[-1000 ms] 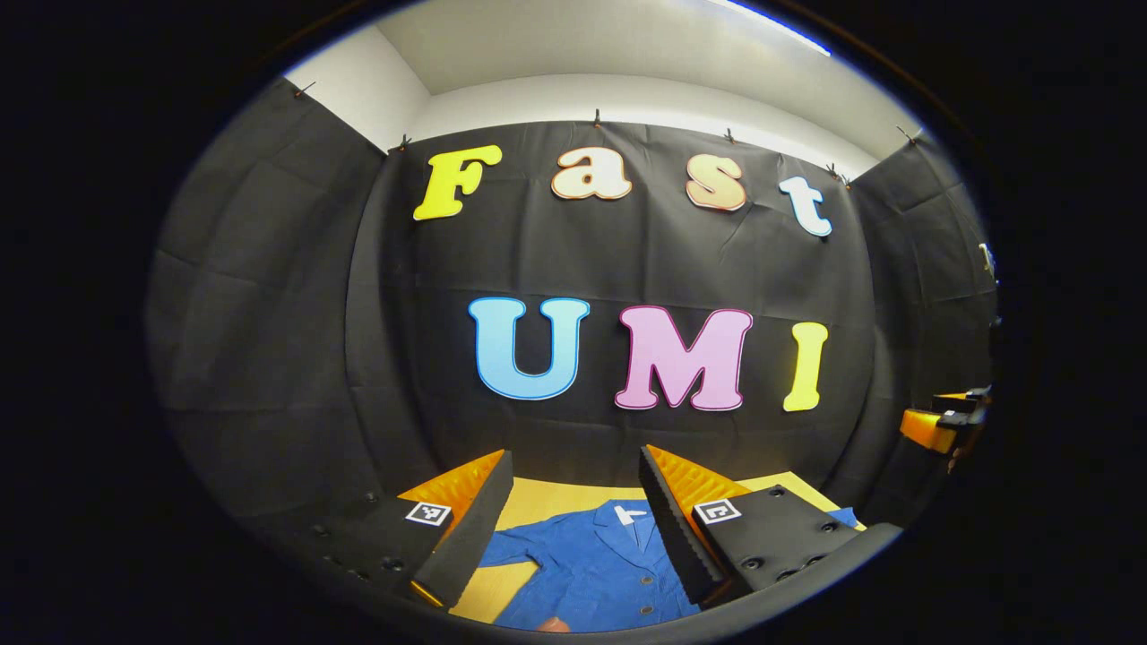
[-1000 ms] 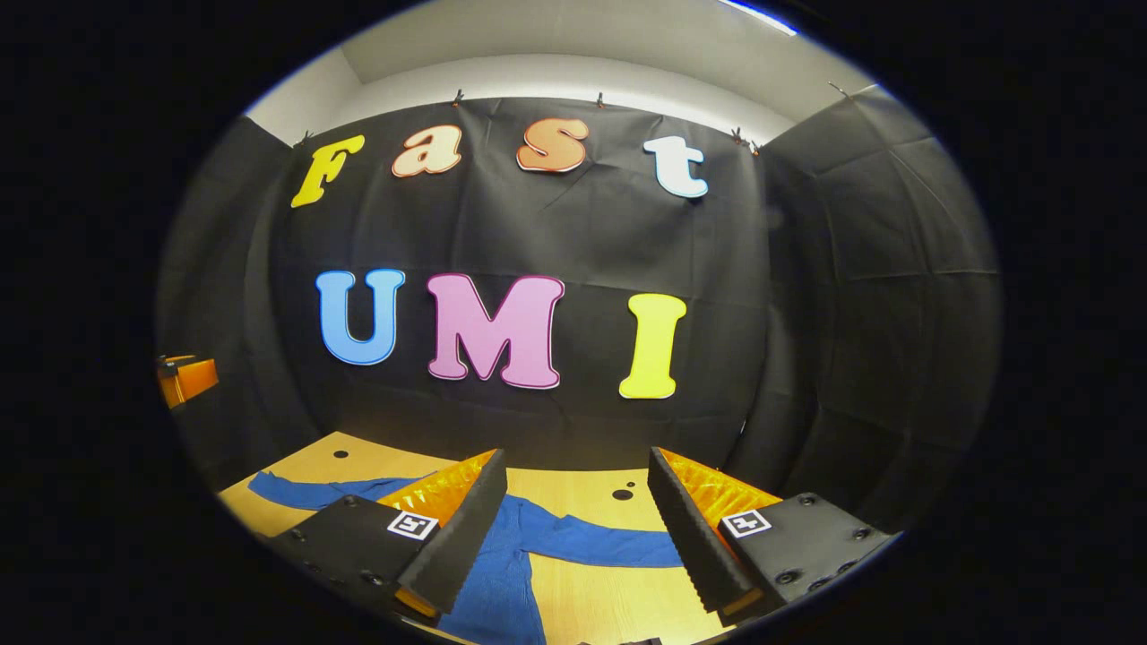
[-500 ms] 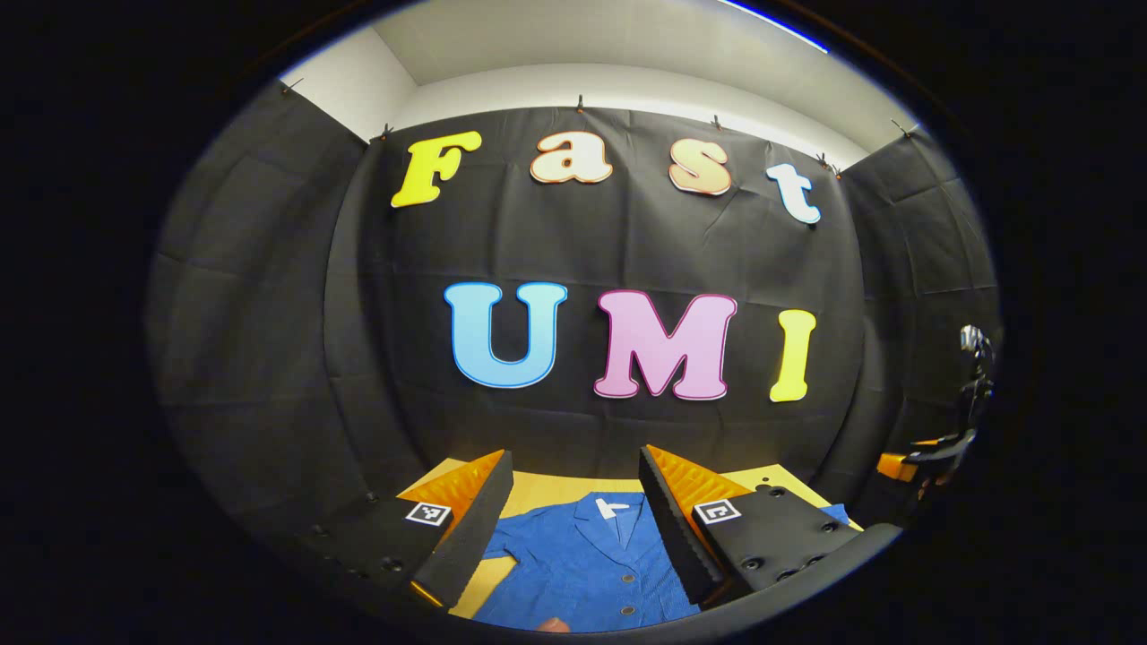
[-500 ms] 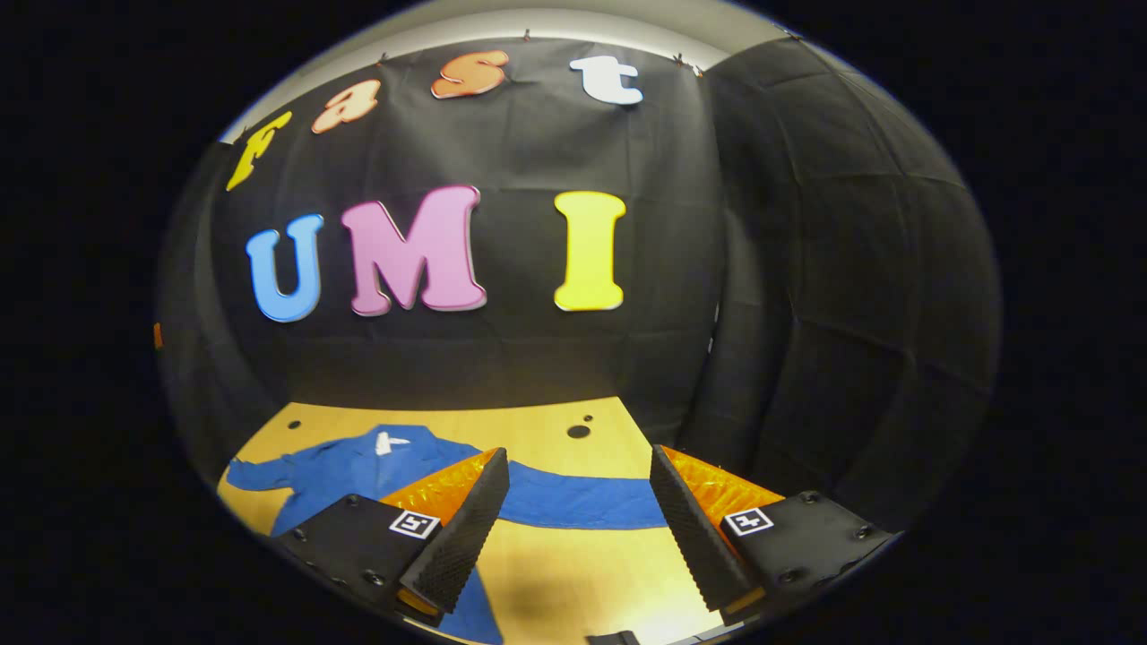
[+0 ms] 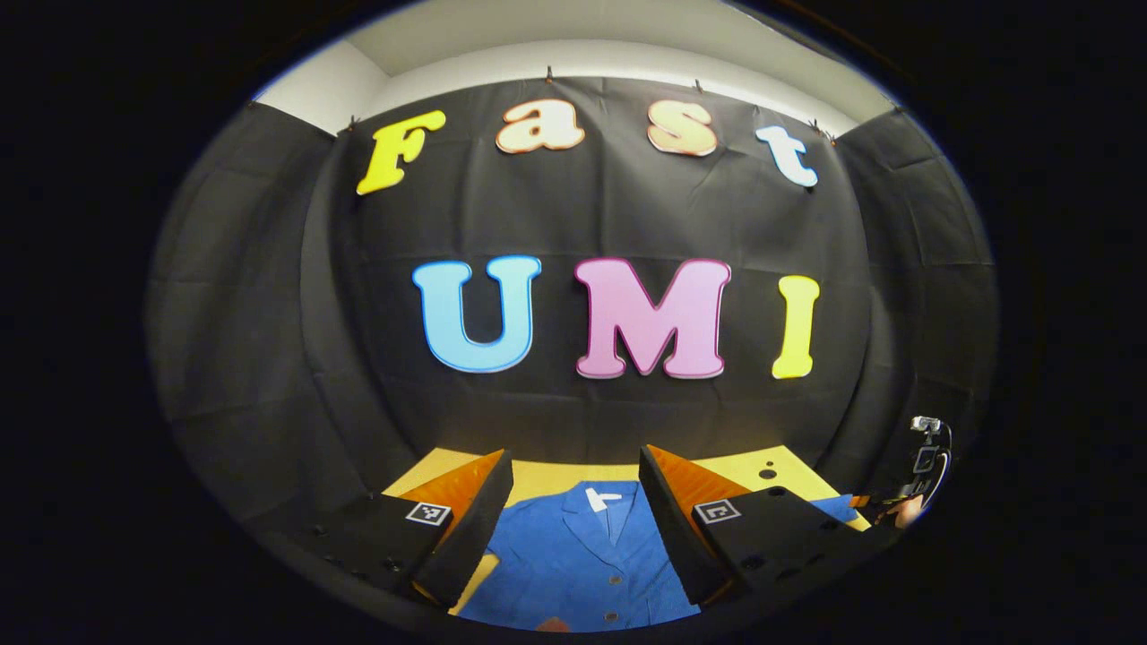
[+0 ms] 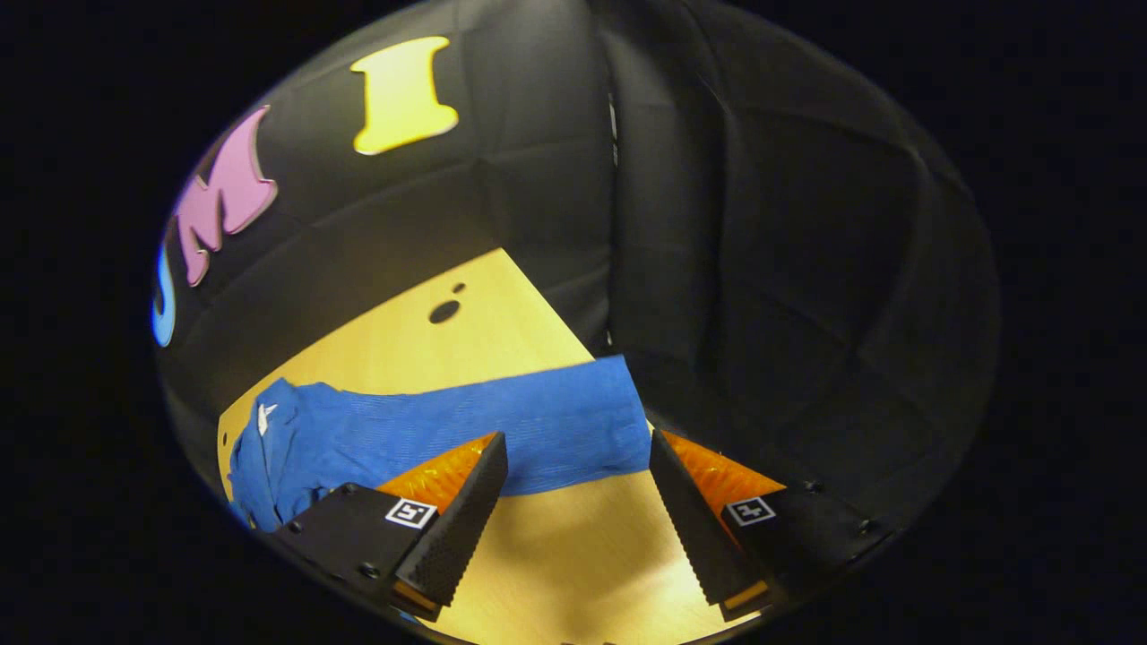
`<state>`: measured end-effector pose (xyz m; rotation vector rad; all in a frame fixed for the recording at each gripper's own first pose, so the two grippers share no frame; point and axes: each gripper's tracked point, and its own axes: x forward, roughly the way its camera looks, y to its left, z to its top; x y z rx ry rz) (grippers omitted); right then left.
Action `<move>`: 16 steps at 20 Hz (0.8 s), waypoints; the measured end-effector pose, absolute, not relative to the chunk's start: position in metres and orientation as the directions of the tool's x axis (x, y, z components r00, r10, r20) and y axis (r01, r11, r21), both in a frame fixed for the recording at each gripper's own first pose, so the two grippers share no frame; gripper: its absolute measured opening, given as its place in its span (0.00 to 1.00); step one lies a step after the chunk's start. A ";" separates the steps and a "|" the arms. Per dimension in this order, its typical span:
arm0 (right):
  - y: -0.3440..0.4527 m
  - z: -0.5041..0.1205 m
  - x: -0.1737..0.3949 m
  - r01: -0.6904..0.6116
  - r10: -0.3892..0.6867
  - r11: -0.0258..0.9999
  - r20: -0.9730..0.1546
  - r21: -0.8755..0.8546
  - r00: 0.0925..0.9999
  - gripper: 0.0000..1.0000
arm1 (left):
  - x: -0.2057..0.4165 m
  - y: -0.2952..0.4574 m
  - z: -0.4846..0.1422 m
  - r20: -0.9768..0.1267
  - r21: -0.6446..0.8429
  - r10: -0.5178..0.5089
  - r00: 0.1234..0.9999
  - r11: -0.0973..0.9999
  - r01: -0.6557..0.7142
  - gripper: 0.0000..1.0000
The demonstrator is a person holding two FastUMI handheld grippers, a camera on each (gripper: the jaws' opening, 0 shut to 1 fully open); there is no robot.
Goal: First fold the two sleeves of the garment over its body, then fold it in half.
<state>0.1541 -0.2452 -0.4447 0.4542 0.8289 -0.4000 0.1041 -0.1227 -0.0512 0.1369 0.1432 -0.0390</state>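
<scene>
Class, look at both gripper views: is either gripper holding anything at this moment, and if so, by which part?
Nothing is held. The left gripper hangs open above the blue garment. The right gripper is open near the outstretched sleeve, fingers apart, not pressing it.

The blue button-front garment (image 5: 582, 564) is woven cloth with a fine, matt, slightly ribbed texture, plain along its outstretched sleeve (image 6: 538, 425). It lies on a pale yellow wooden surface (image 6: 573, 555), smooth with a soft sheen and faint grain. The right gripper (image 6: 578, 511) has jaws faced with rough, ridged, matt padding.
</scene>
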 end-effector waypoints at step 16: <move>-0.258 -0.490 0.176 0.468 -0.150 0.866 -0.805 0.173 0.574 0.07 | 0.149 -0.207 -0.076 -0.221 0.088 -0.146 0.964 0.982 0.169 0.81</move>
